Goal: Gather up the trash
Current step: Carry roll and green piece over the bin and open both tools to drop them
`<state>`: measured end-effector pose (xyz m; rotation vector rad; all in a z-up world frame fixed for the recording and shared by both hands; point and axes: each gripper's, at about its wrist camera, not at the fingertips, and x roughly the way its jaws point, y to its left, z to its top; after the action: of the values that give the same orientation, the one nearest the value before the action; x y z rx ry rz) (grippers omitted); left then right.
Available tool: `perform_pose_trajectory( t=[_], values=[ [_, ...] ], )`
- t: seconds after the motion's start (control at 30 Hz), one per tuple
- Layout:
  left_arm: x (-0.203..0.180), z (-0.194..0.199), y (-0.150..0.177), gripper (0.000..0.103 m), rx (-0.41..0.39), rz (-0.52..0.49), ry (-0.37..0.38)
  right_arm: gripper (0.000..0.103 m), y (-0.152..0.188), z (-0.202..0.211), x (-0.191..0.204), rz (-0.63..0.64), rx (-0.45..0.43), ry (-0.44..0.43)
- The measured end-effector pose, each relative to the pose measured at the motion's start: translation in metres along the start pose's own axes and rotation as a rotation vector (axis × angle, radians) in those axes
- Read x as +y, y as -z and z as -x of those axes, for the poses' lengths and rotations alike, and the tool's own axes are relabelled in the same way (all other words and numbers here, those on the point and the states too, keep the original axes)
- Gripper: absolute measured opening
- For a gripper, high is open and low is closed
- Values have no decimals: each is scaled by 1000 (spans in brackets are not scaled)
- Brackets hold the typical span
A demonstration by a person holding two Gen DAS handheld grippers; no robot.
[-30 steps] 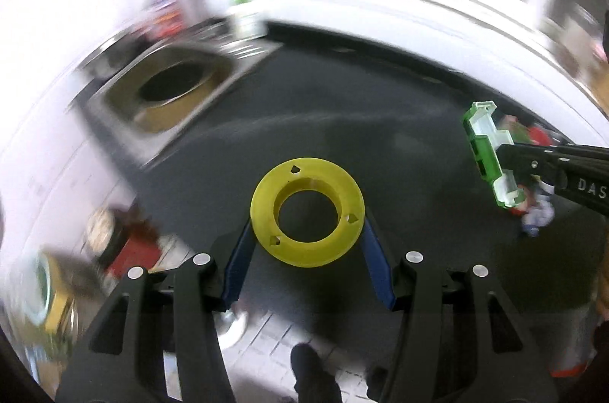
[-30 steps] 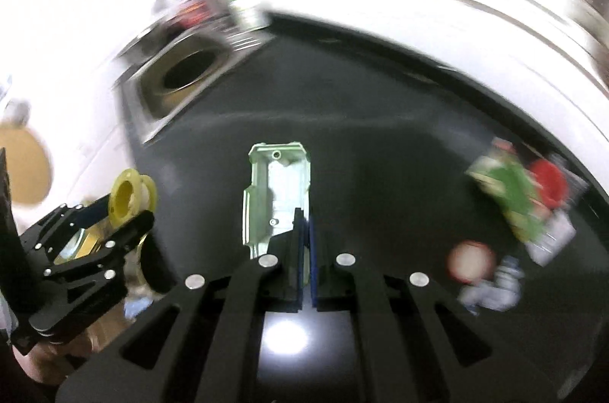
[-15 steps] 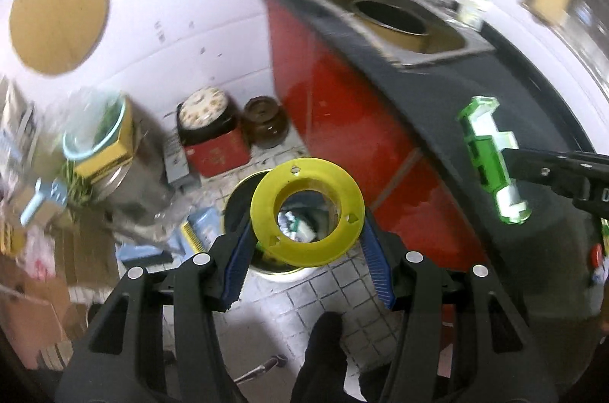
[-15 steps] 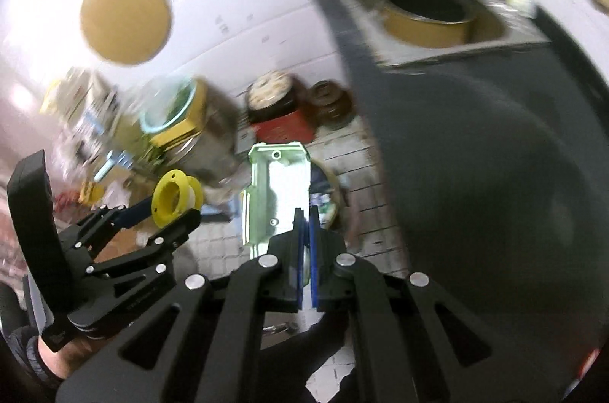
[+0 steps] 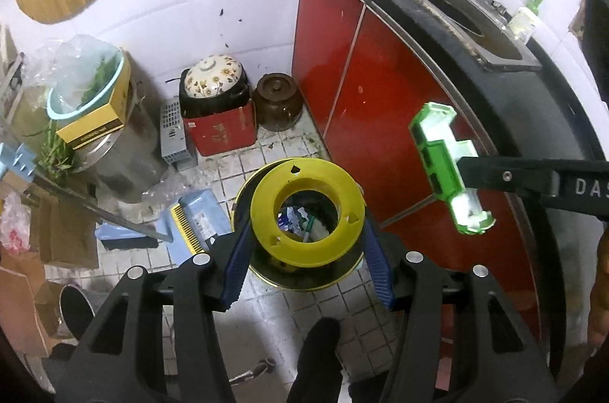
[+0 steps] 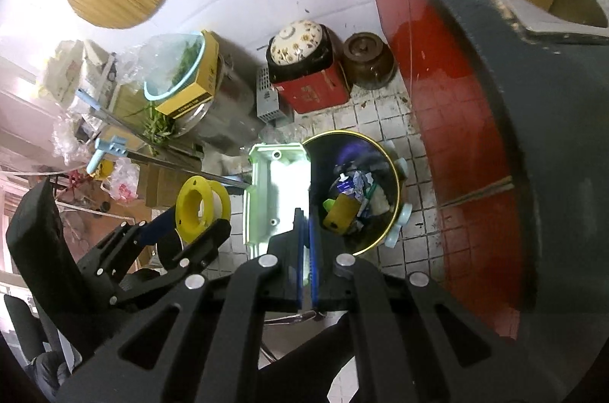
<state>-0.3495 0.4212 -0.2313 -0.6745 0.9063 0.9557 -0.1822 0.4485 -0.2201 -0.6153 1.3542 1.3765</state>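
- The left gripper [image 5: 306, 260] has its jaws clamped on a yellow spool [image 5: 307, 211], a flat ring with a wide hole, held directly above the trash bin [image 5: 300, 275] on the floor, likely for dropping.
- The right gripper [image 6: 304, 250] has its jaws pinched narrow on a pale green plastic tray [image 6: 277, 191], held beside the bin's rim, over the floor.

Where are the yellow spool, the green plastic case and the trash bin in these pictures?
yellow spool [image 5: 266, 209]: left wrist view, on its flat yellow flange, left of the hole.
green plastic case [image 6: 283, 190]: right wrist view, on its pale inner floor.
trash bin [image 6: 396, 174]: right wrist view, on its gold rim, right side.
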Motion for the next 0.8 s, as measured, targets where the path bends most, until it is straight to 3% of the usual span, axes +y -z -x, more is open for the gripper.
perform_pose_trajectory(
  t=[0.23,0.27,0.3,0.37,0.4,0.47,0.5,0.8],
  values=[
    [3,-23,-9,53,3,-36,8,3,-22,-17,2,-4,-4,4],
    [2,-25,-10,54,3,-35,13,4,-27,-18,3,-6,-9,-2],
    [5,-27,-11,66,8,-37,23,4,-29,-19,4,-4,-4,-5],
    [5,-31,-10,82,10,-41,-2,12,-33,-23,4,-6,11,-8],
    [5,-31,-10,82,8,-47,-4,19,-34,-24,4,-9,15,-14],
    [4,-32,-9,82,18,-52,-12,63,-35,-20,3,-9,-7,-4],
    [4,-32,-9,82,19,-49,-14,68,-34,-17,3,-7,-24,-6],
    [1,-15,-3,82,4,-35,-20,69,-24,3,-8,-22,-35,-15]
  ],
)
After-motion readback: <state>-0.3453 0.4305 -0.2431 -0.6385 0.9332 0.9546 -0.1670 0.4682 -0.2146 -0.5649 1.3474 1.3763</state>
